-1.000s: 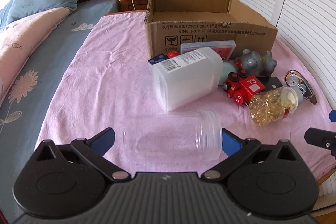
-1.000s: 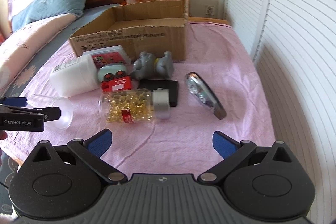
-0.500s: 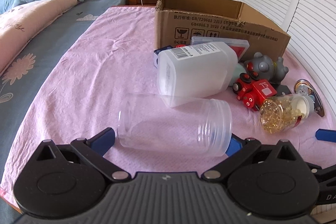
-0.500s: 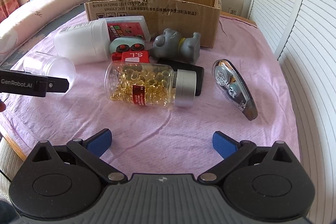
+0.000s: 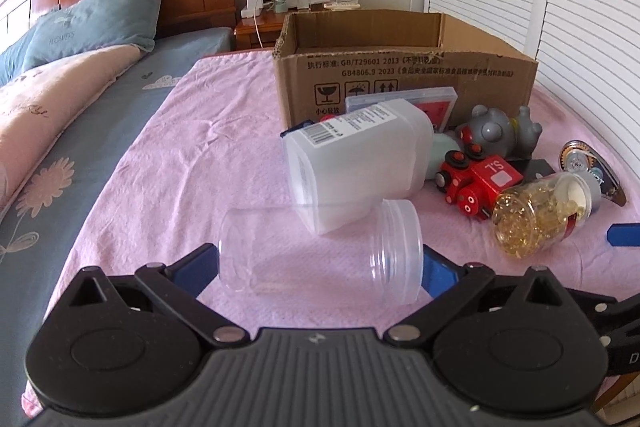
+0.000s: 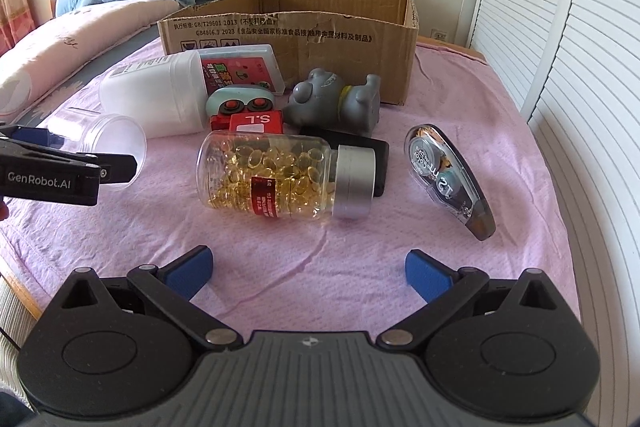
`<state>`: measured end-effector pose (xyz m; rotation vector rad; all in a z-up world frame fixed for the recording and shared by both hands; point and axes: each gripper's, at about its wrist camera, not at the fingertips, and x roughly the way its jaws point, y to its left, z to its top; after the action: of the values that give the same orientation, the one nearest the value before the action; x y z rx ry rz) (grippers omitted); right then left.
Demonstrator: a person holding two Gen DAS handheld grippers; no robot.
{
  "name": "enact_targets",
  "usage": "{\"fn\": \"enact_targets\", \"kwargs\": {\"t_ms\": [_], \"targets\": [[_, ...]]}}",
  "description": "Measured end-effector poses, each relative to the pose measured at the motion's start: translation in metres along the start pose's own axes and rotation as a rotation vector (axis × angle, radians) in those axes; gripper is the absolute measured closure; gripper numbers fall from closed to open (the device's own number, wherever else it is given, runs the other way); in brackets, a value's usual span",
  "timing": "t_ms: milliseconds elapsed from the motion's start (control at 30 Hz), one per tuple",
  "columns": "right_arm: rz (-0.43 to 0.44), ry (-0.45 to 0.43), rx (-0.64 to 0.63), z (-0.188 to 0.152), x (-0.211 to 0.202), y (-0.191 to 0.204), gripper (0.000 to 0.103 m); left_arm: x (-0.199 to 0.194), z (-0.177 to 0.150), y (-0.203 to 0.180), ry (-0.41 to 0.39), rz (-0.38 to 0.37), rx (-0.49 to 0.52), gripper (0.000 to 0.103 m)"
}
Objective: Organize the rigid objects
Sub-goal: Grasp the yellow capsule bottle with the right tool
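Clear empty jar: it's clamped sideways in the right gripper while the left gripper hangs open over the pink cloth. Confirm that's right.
Not quite: the sides are swapped. The left wrist view shows the clear empty jar held sideways in the left gripper, and the right wrist view shows the right gripper open over the pink cloth.

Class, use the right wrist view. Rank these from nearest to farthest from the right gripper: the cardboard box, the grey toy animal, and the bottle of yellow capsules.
1. The bottle of yellow capsules, lying on its side just ahead of the open right gripper.
2. The grey toy animal, behind the bottle, slightly right.
3. The cardboard box, at the back of the pink cloth.
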<state>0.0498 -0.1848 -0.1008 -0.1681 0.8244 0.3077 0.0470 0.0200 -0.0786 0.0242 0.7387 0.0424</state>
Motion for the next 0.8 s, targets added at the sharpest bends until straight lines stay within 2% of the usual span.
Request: {"fn": "enact_targets", "kwargs": {"t_ms": [100,333,533,633,800], "targets": [[0.013,0.009,0.000,0.006,0.002,0.001,0.000,-0.002,0.002,0.000,-0.019,-0.006,0.016,0.011],[0.023,-0.010,0.027,0.024,0.006,0.005,0.000,0.002,0.003,0.006,-0.011,-0.033,0.009,0.011],[-0.019,-0.010,-0.013,0.039,0.013,0.021,0.000,0.004,0.003,0.010,-0.002,-0.049,-0.003,0.012],[-0.080,0.003,-0.040,0.045,0.019,0.030,0.000,0.005,0.004,0.011,0.007,-0.056,-0.013,0.012],[-0.092,0.017,-0.021,0.049,0.021,0.031,0.000,0.008,0.005,0.015,0.038,-0.058,-0.041,0.012]]}}
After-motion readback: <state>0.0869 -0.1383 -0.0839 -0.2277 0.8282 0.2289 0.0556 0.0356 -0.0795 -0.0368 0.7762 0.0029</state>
